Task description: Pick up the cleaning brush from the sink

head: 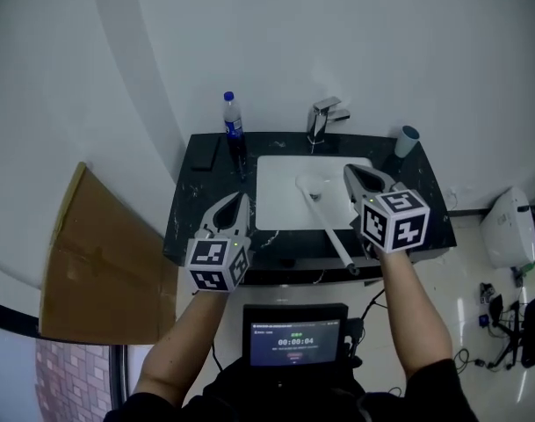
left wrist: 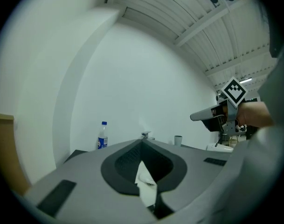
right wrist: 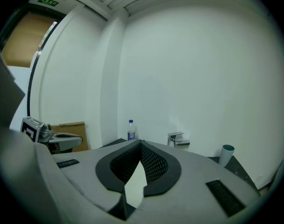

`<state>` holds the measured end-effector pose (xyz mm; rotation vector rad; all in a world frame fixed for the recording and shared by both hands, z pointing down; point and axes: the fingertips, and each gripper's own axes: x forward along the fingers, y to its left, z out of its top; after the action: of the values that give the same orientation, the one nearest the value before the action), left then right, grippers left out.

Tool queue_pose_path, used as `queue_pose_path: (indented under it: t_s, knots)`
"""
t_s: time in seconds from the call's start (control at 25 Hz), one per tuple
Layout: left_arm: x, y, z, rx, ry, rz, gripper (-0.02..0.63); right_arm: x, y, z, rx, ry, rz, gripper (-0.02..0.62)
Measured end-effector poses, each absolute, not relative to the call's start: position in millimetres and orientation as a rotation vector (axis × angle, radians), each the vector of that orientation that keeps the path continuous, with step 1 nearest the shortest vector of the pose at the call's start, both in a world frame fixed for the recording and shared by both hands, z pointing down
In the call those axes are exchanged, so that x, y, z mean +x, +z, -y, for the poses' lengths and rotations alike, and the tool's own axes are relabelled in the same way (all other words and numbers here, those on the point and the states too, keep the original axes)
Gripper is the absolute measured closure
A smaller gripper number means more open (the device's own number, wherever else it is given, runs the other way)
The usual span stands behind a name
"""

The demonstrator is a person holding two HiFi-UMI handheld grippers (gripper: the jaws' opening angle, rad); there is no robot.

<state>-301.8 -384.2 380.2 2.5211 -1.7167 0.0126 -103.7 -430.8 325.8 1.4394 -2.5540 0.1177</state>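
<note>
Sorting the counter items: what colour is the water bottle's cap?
The cap of the bottle is blue, clearest in the head view.

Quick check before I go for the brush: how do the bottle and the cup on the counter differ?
The bottle stands left of the faucet; the cup stands right of it. The bottle is taller and closed with a blue cap; the cup is shorter and open-topped. The bottle is clear with a blue label; the cup is plain grey-blue. Both stand upright on the dark counter near the wall.
</note>
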Motion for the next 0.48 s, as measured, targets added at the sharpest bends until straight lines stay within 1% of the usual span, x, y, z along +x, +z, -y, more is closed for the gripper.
queue_pose_path:
  t_s: [0.2, 0.36, 0.4, 0.44, 0.48]
  knots:
    - [-309, 381, 439, 2.509, 0.025, 1.692, 0.603, -109, 352, 482, 1.417, 0.179, 2.508, 0.583]
    - [-317, 398, 480, 2.483, 0.105, 1.655, 0.603, -111, 377, 517, 1.428, 0.274, 2.449, 0.583]
    - [-319, 407, 489, 2.472, 0.139, 1.642, 0.603, -112, 387, 524, 1.427, 0.312, 2.429, 0.569]
    - [-321, 416, 498, 2.462, 0.171, 1.630, 0.601, -113, 398, 531, 1.425, 0.348, 2.403, 0.525]
    - [-324, 423, 507, 2.449, 0.199, 1.618, 0.601, -113, 409, 538, 1.421, 0.383, 2.371, 0.523]
